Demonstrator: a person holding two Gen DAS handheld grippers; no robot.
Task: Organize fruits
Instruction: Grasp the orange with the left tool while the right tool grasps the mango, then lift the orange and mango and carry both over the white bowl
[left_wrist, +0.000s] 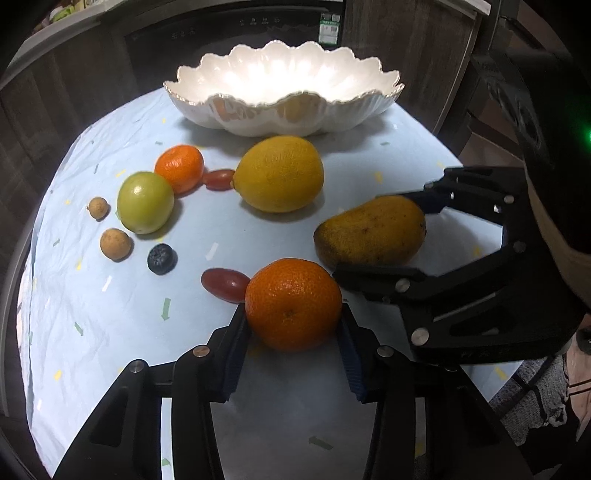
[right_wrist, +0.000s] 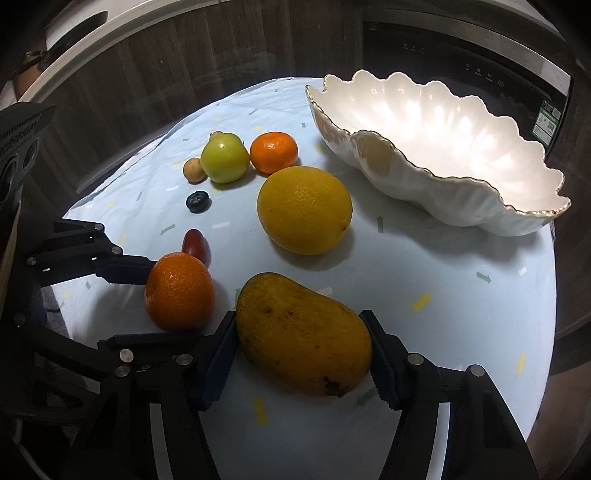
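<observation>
Fruit spread over a table (left_wrist: 110, 332) ahead of two grippers, bowl (left_wrist: 280, 96) at the far edge.

Between the left gripper (left_wrist: 293, 325) fingers, a mandarin (left_wrist: 293, 304); touching its left, a small tomato (left_wrist: 224, 283). Just right of it, between the right gripper (right_wrist: 301, 350) fingers, a mango (right_wrist: 303, 334). Ahead of both, a lemon (left_wrist: 279, 173), and beyond that the bowl. Left of the lemon, a second small tomato (left_wrist: 218, 179), a second mandarin (left_wrist: 180, 168), then a round fruit (left_wrist: 145, 202). Further left, two small round fruits (left_wrist: 98, 208), with a berry (left_wrist: 161, 259) nearer the left gripper.
</observation>
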